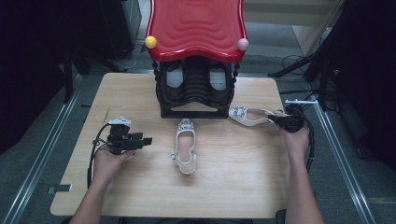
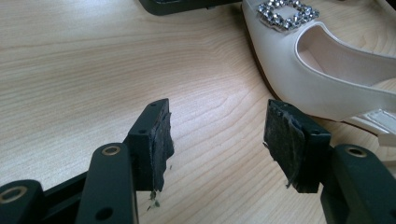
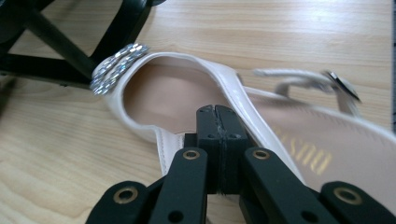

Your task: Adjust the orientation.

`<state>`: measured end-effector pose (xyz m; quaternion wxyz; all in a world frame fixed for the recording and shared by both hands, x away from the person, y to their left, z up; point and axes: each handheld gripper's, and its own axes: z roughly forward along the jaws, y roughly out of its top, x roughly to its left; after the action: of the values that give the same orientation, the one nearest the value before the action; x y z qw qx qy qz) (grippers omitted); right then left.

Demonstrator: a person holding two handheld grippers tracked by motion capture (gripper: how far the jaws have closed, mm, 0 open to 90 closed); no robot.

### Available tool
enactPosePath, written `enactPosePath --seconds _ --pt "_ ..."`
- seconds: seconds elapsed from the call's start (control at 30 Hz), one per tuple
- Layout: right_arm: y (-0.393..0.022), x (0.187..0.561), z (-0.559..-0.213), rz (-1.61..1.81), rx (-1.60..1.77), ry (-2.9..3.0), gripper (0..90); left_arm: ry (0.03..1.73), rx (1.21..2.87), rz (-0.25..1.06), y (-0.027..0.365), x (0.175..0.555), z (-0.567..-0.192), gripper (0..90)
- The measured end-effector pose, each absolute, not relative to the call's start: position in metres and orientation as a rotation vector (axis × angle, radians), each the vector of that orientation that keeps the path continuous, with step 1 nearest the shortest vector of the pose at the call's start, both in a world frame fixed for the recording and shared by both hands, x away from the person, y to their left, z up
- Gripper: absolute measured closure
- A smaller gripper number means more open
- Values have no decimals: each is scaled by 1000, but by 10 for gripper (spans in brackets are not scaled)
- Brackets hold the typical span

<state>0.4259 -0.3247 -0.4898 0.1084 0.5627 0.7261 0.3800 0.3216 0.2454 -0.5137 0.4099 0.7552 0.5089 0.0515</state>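
Right gripper (image 1: 290,122) pinching side wall of right shoe (image 1: 252,115), likely mid-pickup; next: lift toward rack (image 1: 196,88). Left gripper (image 1: 133,140) spread, idle beside middle shoe (image 1: 185,144).

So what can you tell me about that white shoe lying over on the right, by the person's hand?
The right shoe is a glossy white pointed slingback with a pale pink lining and gold lettering on the insole. A sparkling buckle decorates its toe, which lies against the black rack. It rests on the wooden table, tilted onto its side, heel strap toward the person's hand. The right gripper looks pinched shut on its side wall.
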Motion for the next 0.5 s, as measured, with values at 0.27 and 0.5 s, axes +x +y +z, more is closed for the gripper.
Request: enactPosePath --seconds 0.27,0.5 --pt "-316 416 -489 1080 1632 2174 900 1267 1893 130 243 326 -513 415" --pt "-306 409 -489 1068 1611 2214 900 1262 1861 128 242 330 -515 416"
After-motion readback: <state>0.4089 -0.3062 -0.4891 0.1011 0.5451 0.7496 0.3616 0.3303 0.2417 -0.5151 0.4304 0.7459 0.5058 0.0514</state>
